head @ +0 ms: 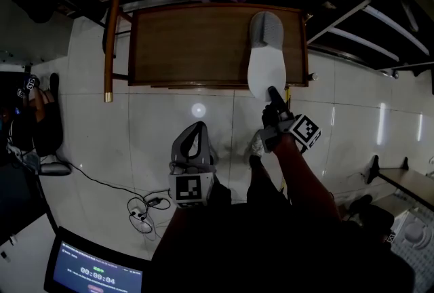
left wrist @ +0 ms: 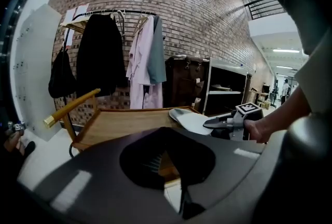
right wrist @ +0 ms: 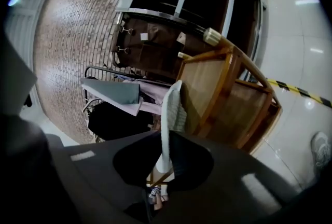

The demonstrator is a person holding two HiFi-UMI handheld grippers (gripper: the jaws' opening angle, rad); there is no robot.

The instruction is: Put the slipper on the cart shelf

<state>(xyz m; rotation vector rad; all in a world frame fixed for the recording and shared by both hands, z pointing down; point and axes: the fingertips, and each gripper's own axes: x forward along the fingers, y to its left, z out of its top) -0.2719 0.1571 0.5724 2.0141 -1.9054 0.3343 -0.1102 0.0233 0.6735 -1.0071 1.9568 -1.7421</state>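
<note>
A white slipper with a grey upper (head: 266, 61) lies on the wooden cart's top shelf (head: 190, 47), at its right end, heel over the front edge. My right gripper (head: 274, 95) is shut on that heel. In the right gripper view the slipper (right wrist: 168, 114) stands edge-on, pinched in the right gripper (right wrist: 165, 166), with the cart shelf (right wrist: 207, 88) behind. My left gripper (head: 198, 127) hangs over the floor in front of the cart, shut and empty. The left gripper view shows the slipper (left wrist: 189, 118) on the shelf (left wrist: 124, 122) and the right gripper (left wrist: 220, 123) at its heel.
The cart's wooden handle (head: 108, 47) sticks out at its left. Clothes hang on a rack (left wrist: 140, 57) behind the cart. A dark shelf unit (head: 366, 20) stands to the right. A cable (head: 139, 207) and a screen (head: 95, 271) lie on the tiled floor, lower left.
</note>
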